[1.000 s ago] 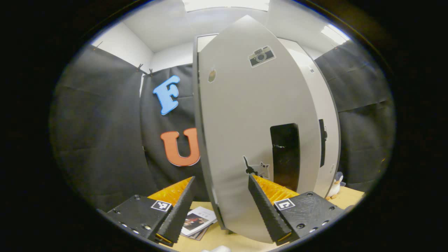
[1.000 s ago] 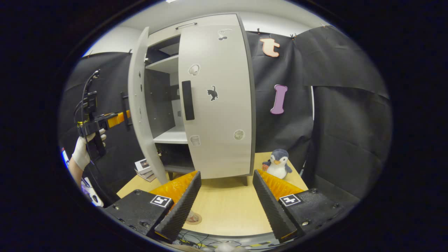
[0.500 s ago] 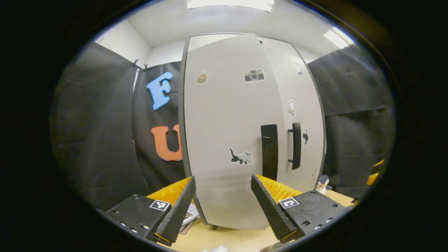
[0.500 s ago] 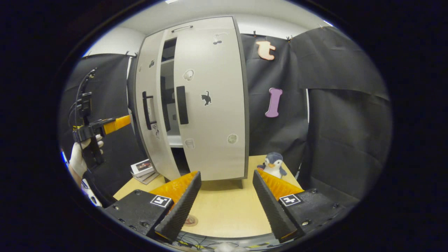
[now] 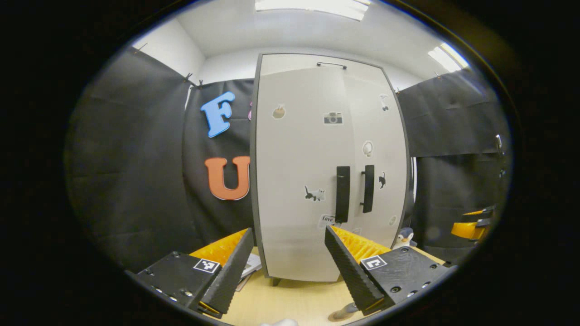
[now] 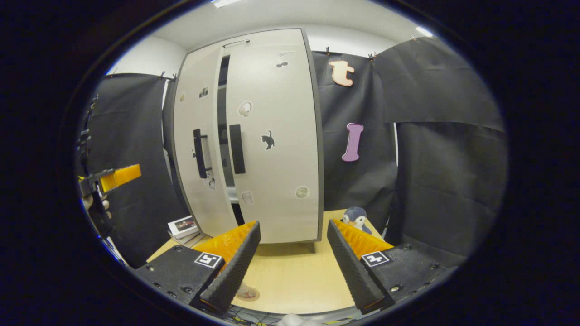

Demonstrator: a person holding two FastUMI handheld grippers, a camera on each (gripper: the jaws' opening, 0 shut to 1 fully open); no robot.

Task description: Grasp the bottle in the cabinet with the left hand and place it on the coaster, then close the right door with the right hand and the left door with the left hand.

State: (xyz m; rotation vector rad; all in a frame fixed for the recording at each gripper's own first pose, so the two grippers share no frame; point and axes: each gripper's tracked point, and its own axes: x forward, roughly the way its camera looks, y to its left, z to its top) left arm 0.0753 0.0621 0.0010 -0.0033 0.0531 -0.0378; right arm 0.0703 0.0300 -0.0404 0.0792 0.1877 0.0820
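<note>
I judge the task nearly finished: the right door (image 6: 272, 136) sits shut, the left door (image 6: 195, 154) seemingly a crack ajar; both hand-held grippers (image 5: 285, 267) (image 6: 290, 262) hang released, empty.

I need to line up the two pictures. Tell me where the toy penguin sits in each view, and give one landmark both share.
Left gripper view: the toy penguin peeks out low right, past the cabinet's right bottom corner.
Right gripper view: the toy penguin stands on the table just right of the cabinet, lower centre.
Shared landmark: the black cat sticker on the right door.
</note>
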